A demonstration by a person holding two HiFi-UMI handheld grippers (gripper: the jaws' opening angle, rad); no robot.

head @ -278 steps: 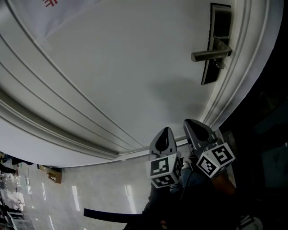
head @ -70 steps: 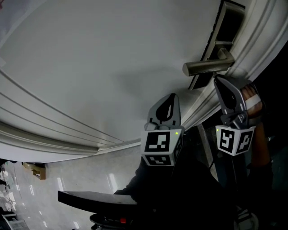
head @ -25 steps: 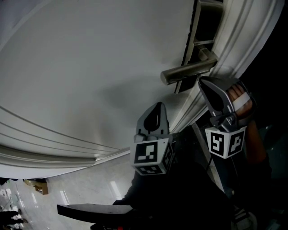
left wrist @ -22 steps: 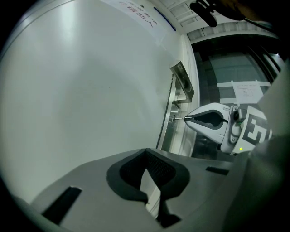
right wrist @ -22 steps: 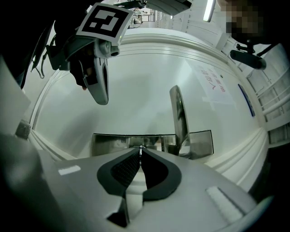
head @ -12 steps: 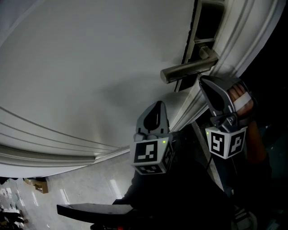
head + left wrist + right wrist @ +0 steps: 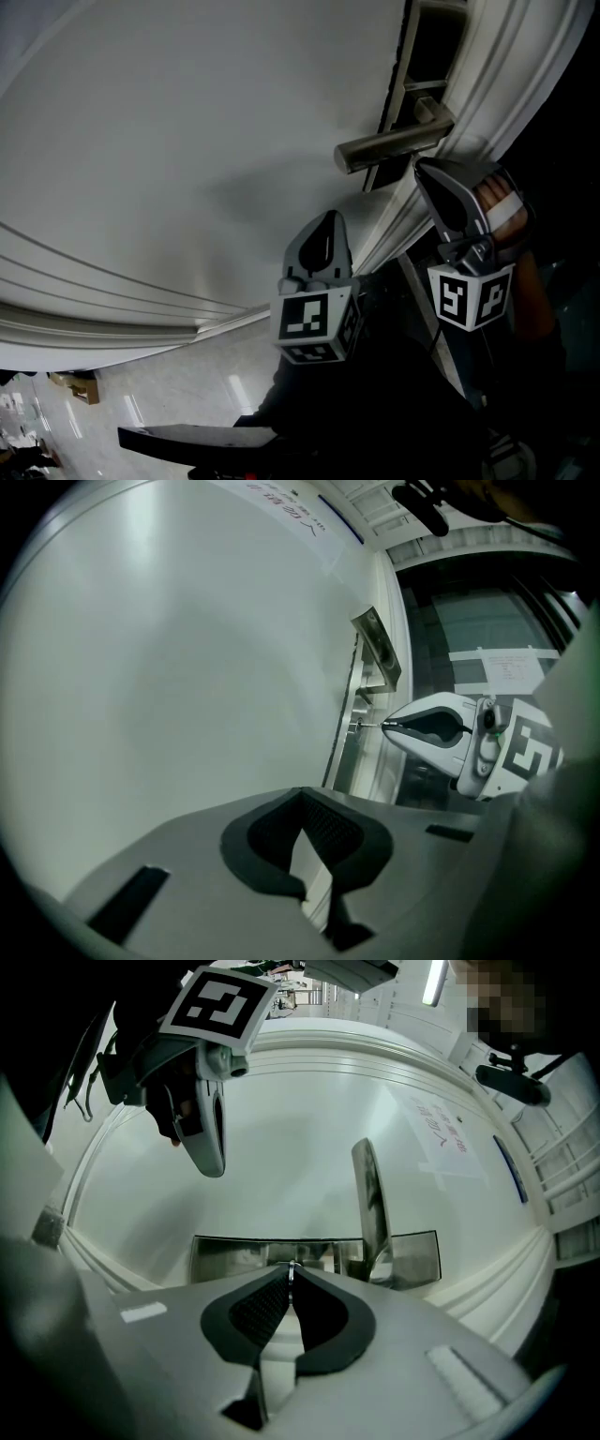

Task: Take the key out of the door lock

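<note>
— Left claw (image 7: pixel 326 223)?
— Closed on nothing, hanging clear of the white door (image 7: pixel 187 131), open room all round.
— The key (image 7: pixel 292 1267)?
— Pinched in the right claw (image 7: pixel 292 1276), at the lock plate (image 7: pixel 230 1255) under the handle (image 7: pixel 389 145), by the door's edge. Both gripper views show it; the head view doesn't.

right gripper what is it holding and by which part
The right gripper pinches the key by its outer end, between its jaw tips, close against the lock plate. The left gripper holds nothing.
</note>
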